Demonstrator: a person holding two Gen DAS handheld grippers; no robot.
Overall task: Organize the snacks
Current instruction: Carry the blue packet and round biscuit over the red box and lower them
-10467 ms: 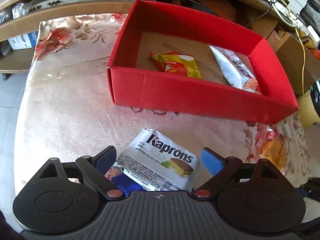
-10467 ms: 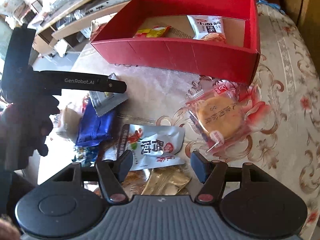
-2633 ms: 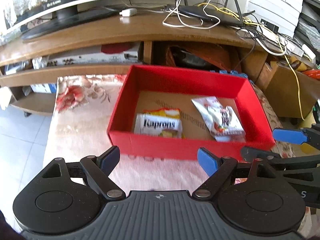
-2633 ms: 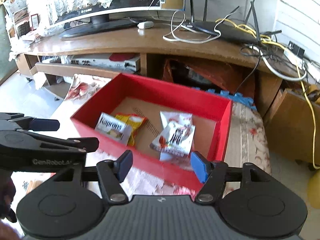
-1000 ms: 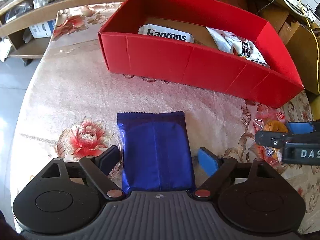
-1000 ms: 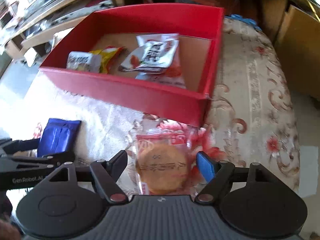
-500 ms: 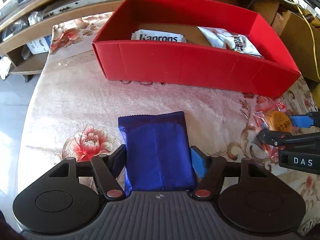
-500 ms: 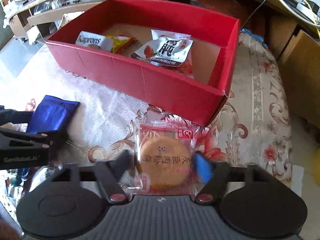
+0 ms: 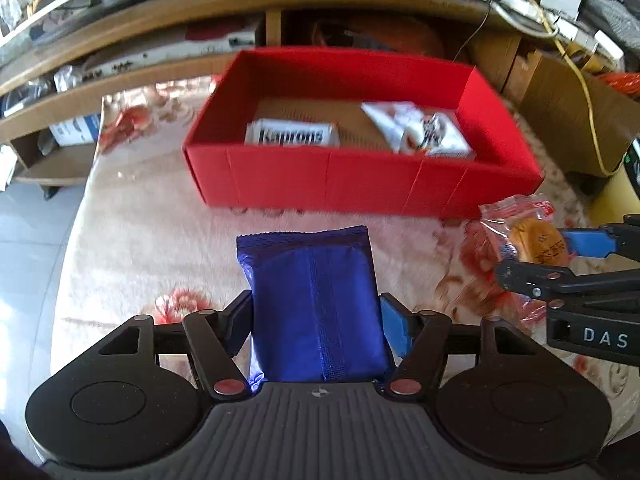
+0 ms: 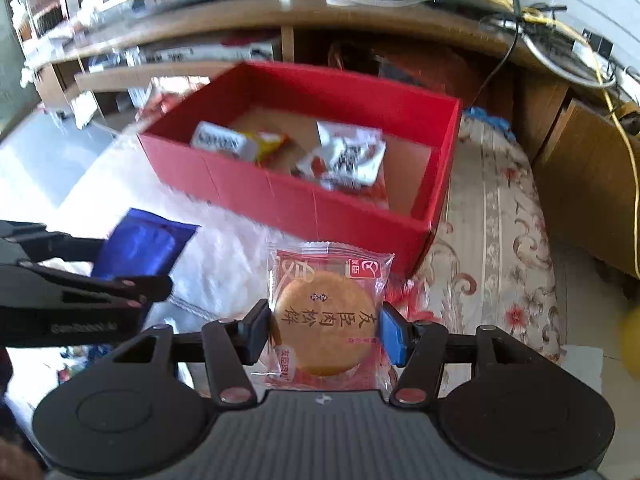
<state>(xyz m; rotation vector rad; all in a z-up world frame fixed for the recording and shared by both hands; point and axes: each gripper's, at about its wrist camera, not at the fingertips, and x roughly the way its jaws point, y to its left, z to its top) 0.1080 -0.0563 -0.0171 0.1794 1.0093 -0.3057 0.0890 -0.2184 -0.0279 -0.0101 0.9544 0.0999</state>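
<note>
Blue foil, the blue snack packet (image 9: 316, 304), sits pinched between the pads of the left gripper (image 9: 316, 320), whose jaws have just closed on its sides. It hangs clear of the floral counter (image 9: 140, 240), short of the red box (image 9: 360, 180). To its right, the right gripper (image 10: 324, 330) has likewise just closed on the wrapped round pastry (image 10: 326, 328), pads pressing both edges. Inside the box lie the Kaprons packet (image 9: 292, 136) and a white packet (image 9: 424, 132). Best to carry both over the near wall, keep the grippers apart, and let go low over bare cardboard, not atop the other packets.
</note>
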